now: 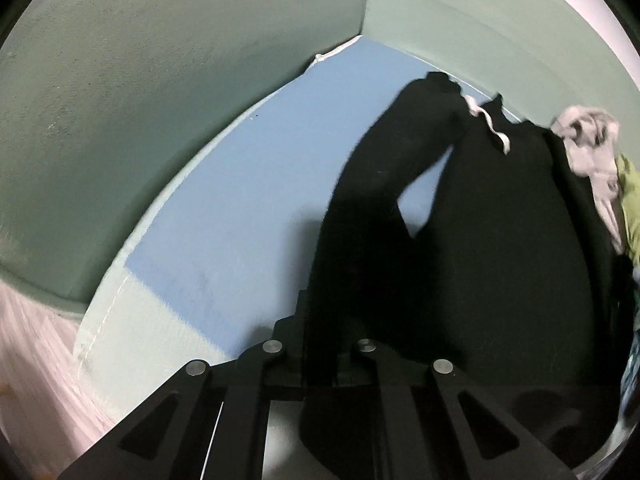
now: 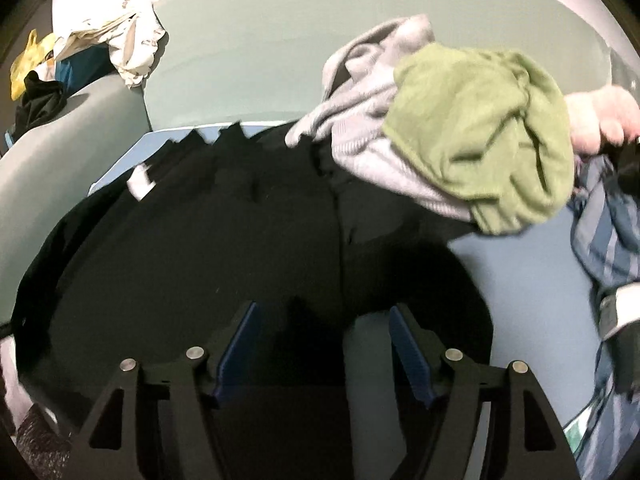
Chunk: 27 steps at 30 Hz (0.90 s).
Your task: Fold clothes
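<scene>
A black garment (image 1: 500,240) with a white drawstring (image 1: 490,124) lies spread on a blue sheet (image 1: 240,200). My left gripper (image 1: 322,320) is shut on the near edge of it, and dark cloth runs down between the closed fingers. In the right wrist view the same black garment (image 2: 200,240) fills the middle. My right gripper (image 2: 323,306) hangs open just above its near hem. A fold of black cloth shows between the blue pads (image 2: 236,344), and neither pad presses on it.
A grey garment (image 2: 360,120) and a green one (image 2: 480,132) are heaped at the far right, on the black garment's edge. A person's hand (image 2: 600,116) holds dark cloth beside a striped blue garment (image 2: 608,232). Green cushions (image 1: 160,100) border the sheet. More clothes (image 2: 120,40) are piled far left.
</scene>
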Tool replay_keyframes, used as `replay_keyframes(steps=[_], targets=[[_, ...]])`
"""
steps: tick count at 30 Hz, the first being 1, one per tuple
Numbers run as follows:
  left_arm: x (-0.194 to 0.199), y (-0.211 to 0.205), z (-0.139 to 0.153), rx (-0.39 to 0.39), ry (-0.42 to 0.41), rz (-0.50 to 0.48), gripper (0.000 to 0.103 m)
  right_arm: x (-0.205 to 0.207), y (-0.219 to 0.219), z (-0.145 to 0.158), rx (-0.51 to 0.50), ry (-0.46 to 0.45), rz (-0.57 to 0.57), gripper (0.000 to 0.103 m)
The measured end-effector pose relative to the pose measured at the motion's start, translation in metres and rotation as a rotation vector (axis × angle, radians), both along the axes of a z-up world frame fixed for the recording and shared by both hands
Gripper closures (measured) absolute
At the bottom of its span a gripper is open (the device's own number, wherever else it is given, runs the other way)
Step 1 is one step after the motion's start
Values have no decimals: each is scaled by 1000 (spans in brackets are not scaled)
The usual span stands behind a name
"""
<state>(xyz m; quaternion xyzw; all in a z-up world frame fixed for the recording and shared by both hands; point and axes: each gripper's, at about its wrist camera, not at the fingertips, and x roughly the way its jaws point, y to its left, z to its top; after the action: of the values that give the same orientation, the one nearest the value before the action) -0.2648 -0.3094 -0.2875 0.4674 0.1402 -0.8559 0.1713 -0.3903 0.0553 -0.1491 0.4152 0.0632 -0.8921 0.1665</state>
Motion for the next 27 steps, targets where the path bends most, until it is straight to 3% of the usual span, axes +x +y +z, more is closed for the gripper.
replay_keyframes(steps=[3,5,6,8,10,12,14,15,16,18,22,24,27], targets=[[-13,22,-1,-161,-31,-64,78,-18,-33,1,-8,12,53,46],[-21,30,-4,-235,-55,-67,55,-36,-58,-9,-36,-33,82,53],[-22,30,-5,-255,-60,-60,50,-45,-68,-16,-34,-56,80,56],[-22,22,-8,-235,-54,-44,35,-71,-84,-34,20,-94,12,63],[-19,9,-12,-154,-35,-24,30,-96,-82,-41,0,-74,-59,60],[-15,-2,-15,-71,-1,-11,29,-112,-78,-37,94,3,-148,61],[-18,2,-18,-90,2,-22,29,-126,-70,-36,199,51,-249,61],[-19,5,-20,-107,0,-26,29,-133,-65,-37,254,61,-304,75],[-21,9,-21,-121,-1,-28,29,-136,-60,-35,247,46,-328,76],[-24,10,-22,-106,6,-17,29,-129,-59,-26,210,25,-319,68],[-24,-10,-10,44,87,34,29,-74,-50,10,24,55,-218,49],[-29,-22,-7,70,103,74,28,-43,-43,20,-86,19,-135,38],[-22,-22,-25,159,72,112,28,3,-39,20,-203,-73,-20,35]])
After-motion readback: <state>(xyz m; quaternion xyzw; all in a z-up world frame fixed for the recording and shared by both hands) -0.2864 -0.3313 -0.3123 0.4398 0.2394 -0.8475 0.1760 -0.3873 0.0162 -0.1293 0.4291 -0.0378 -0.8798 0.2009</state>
